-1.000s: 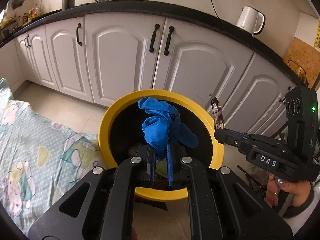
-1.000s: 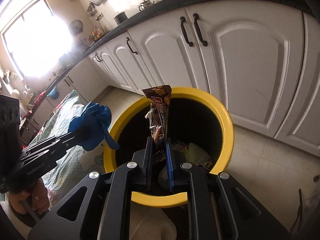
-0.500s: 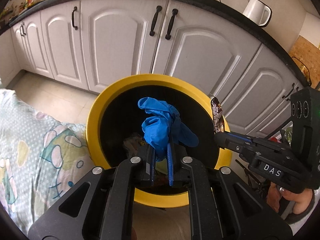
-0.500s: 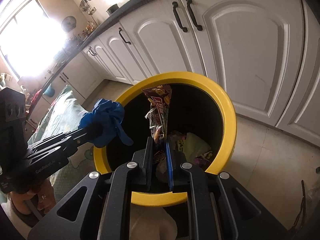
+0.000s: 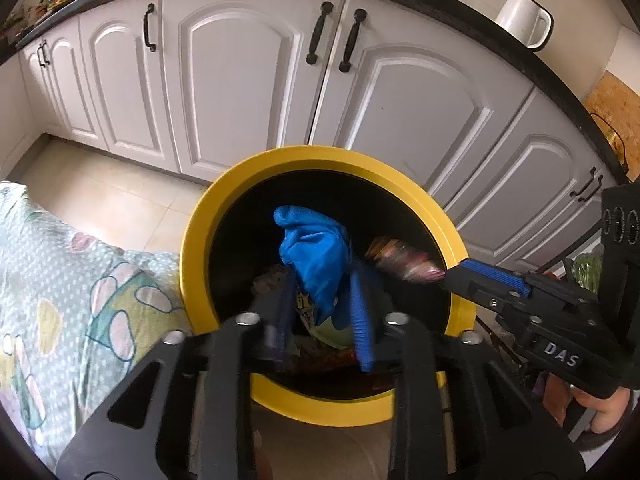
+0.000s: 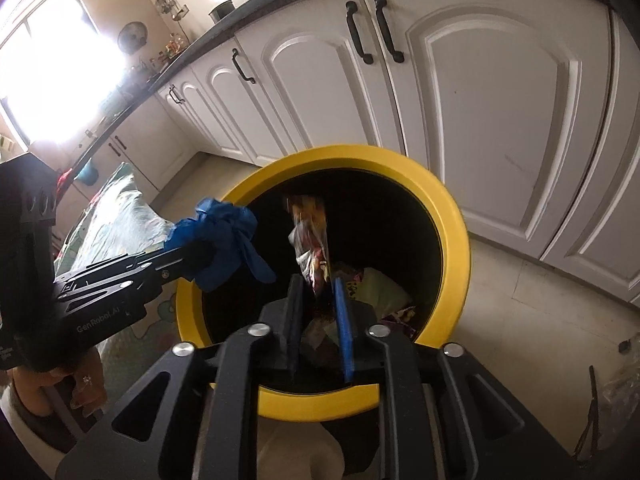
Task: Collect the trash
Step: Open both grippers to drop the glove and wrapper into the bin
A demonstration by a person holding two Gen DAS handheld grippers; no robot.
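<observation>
**Release over the bin — both grippers opening at once.**

We see both grippers poised above the yellow-rimmed bin (image 5: 320, 158), and what has just changed is the grip: a second ago each was clamped tight on its piece of trash, and now the jaws of both are opening. The left gripper (image 5: 324, 316) stands at a narrow gap with the blue glove (image 5: 314, 256) hanging between its fingers, no longer pinched and directly over the dark mouth of the bin. The right gripper (image 6: 318, 320) is likewise narrowly parted, the snack wrapper (image 6: 308, 236) blurred between its fingers — we judge it to be slipping free. Other rubbish already lies inside the bin. We take this as the drop step under way; both pieces should fall inside the rim.
</observation>
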